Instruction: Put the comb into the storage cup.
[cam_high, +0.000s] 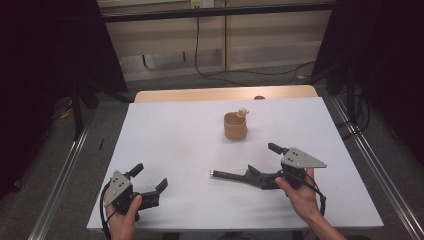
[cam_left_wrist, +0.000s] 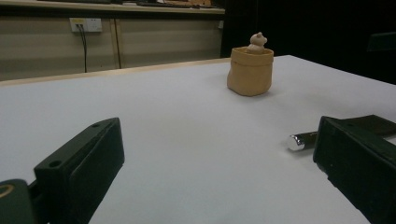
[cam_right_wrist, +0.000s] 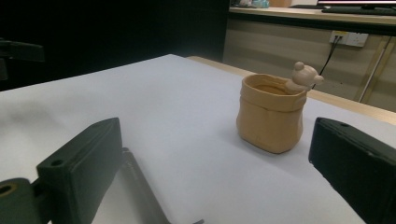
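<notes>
While both grippers, left (cam_high: 150, 186) and right (cam_high: 271, 161), rest open and empty near the table's (cam_high: 175, 145) front, the pot (cam_high: 235, 126) stands upright mid-table; a careless sweep could, I judge, tip it or chip its bear (cam_high: 242, 112).

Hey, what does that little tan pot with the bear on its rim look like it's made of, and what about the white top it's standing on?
The pot looks like matte, unglazed ceramic or clay, moulded like a folded sack: dull tan surface, soft creases, no shine. It could also be resin. The bear figure on its rim looks paler, with the same dull finish. The white tabletop seems a smooth matte sheet or board laid over a wooden table; which exactly is unclear.
</notes>
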